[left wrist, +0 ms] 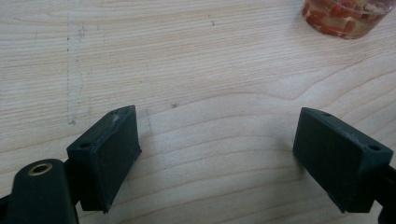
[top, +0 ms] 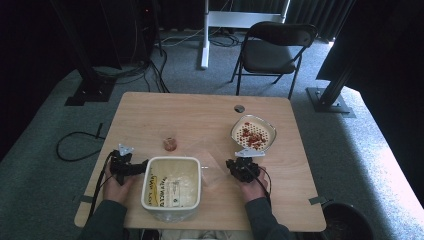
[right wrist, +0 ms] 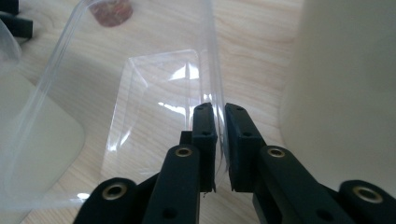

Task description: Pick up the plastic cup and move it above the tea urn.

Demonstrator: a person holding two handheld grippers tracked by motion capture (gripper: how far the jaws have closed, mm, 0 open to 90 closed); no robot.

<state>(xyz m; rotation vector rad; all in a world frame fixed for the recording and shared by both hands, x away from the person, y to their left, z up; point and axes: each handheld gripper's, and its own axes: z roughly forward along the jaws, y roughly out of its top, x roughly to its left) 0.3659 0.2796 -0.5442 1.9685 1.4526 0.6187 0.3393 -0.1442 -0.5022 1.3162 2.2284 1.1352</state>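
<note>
Right gripper [right wrist: 219,140] jaws pinched on the rim of a clear plastic bag [right wrist: 154,107] lying on the bench [top: 150,115] right of the white tub [top: 172,187]; film looks light, limp, slippery, so grip the edge; left gripper [left wrist: 217,154] jaws wide, empty.

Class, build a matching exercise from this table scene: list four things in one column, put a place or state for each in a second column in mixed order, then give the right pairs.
Things
1. right gripper
2. left gripper
3. small glass cup
4. perforated bowl

Places or states
A. holds red pieces, at the table's right
B. jaws wide apart over bare wood
C. pinched on the edge of a clear plastic bag
D. stands behind the cream tub, near the table's middle

Pairs: 1-C, 2-B, 3-D, 4-A
</note>
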